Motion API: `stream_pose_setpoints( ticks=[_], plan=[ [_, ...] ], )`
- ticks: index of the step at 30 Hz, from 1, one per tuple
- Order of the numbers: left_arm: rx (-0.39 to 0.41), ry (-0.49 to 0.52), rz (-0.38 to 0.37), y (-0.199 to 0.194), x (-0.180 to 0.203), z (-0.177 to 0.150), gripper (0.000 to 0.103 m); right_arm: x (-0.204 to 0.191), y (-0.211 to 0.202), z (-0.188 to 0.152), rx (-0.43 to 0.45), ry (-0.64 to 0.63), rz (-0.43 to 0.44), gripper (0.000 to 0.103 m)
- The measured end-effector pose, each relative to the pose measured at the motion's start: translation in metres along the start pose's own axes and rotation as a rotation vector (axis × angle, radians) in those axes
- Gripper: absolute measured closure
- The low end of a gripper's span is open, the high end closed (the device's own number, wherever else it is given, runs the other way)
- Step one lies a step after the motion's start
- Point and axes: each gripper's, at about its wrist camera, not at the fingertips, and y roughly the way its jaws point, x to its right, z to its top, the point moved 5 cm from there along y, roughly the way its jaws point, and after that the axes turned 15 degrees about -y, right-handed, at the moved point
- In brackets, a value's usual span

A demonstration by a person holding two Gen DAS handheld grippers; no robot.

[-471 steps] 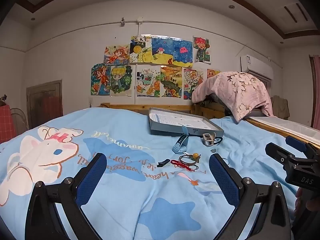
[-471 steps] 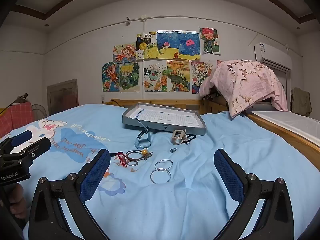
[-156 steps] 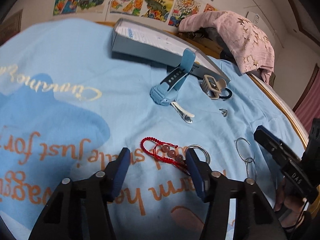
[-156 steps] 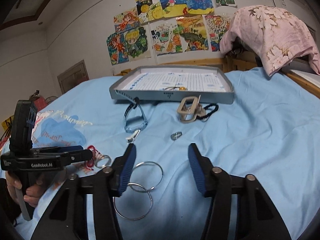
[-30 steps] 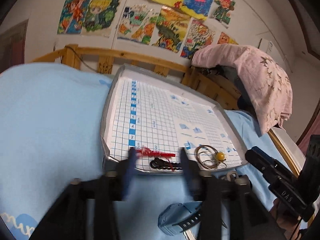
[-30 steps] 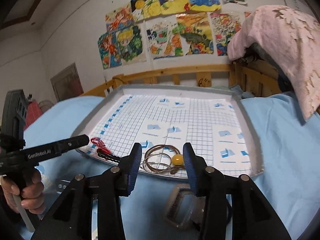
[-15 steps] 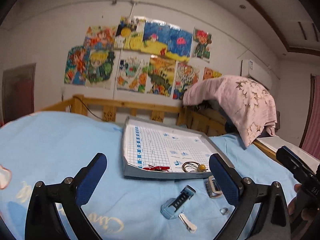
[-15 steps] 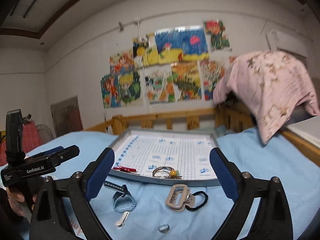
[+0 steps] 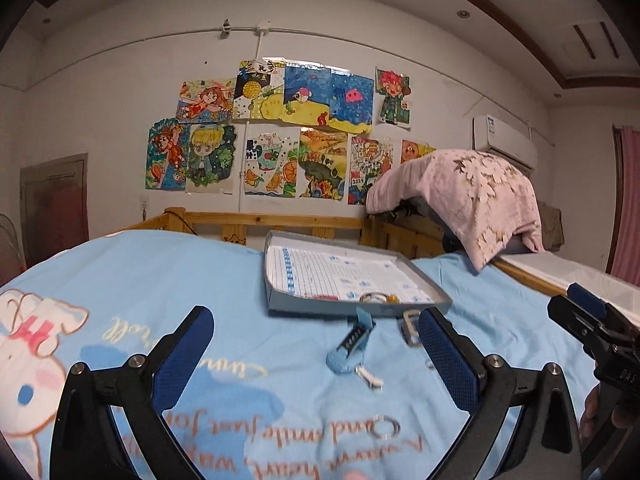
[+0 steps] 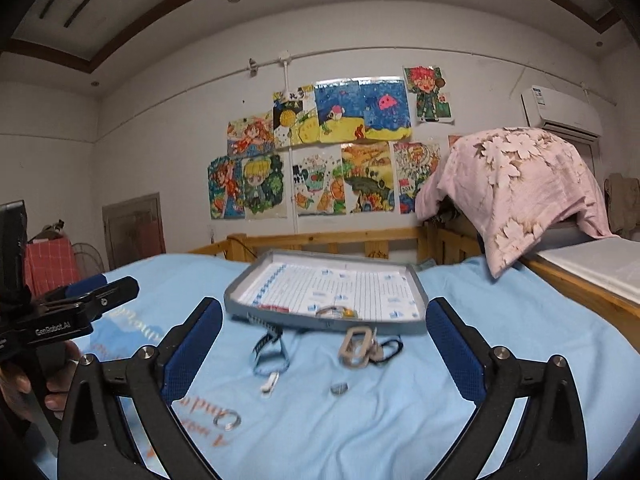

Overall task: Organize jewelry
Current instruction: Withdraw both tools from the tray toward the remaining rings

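Note:
A grey tray (image 9: 280,304) (image 10: 236,300) lined with grid paper lies on the blue bedsheet. In it are a red bracelet (image 10: 274,307), a ring bundle with a yellow bead (image 9: 378,298) (image 10: 334,312). On the sheet in front lie a blue watch (image 9: 350,346) (image 10: 268,354), a white clip (image 9: 370,378) (image 10: 270,383), a beige buckle with black cord (image 10: 358,346), a small ring (image 10: 339,389) and a silver ring (image 9: 385,428) (image 10: 228,420). My left gripper (image 9: 316,364) and right gripper (image 10: 326,356) are both open and empty, held back from the tray.
A wooden bed rail (image 9: 248,222) runs behind the tray. A pink floral blanket (image 9: 468,196) hangs over furniture at the right. A wooden edge and white mattress (image 10: 592,268) lie at the far right. Drawings cover the wall.
Both grippers have opened wide and pulled back from the tray to a lower, more distant view. The red bracelet now lies in the tray beside the ring bundle.

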Motion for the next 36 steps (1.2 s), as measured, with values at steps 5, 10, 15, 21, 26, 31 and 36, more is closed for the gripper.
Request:
stream_pose_setpoints(
  ticks=[5, 10, 15, 21, 26, 31, 36],
  plan=[
    [-0.021, -0.011, 0.012, -0.016, -0.003, -0.02, 0.0, -0.001, -0.021, -0.015, -0.02, -0.004, -0.029, 0.003],
    [-0.005, 0.007, 0.021, -0.028, -0.002, -0.035, 0.0, -0.003, -0.034, -0.029, -0.014, -0.037, -0.064, 0.003],
    [-0.024, 0.011, 0.033, -0.027, -0.002, -0.04, 0.0, -0.006, -0.032, -0.037, -0.041, -0.051, -0.054, 0.003],
    [-0.056, -0.004, 0.036, -0.021, -0.003, -0.04, 0.0, -0.003, -0.03, -0.04, -0.055, -0.035, -0.049, 0.003],
    [-0.074, 0.006, 0.043, -0.011, -0.001, -0.037, 0.0, -0.003, -0.027, -0.04, -0.068, -0.037, -0.042, 0.003],
    [-0.089, 0.04, 0.009, 0.004, 0.004, -0.03, 0.0, 0.004, -0.014, -0.03, -0.053, -0.053, -0.033, 0.003],
    [-0.11, 0.043, -0.025, 0.025, 0.009, -0.025, 0.0, 0.021, 0.011, -0.018, -0.044, -0.055, -0.028, 0.003]
  ],
)
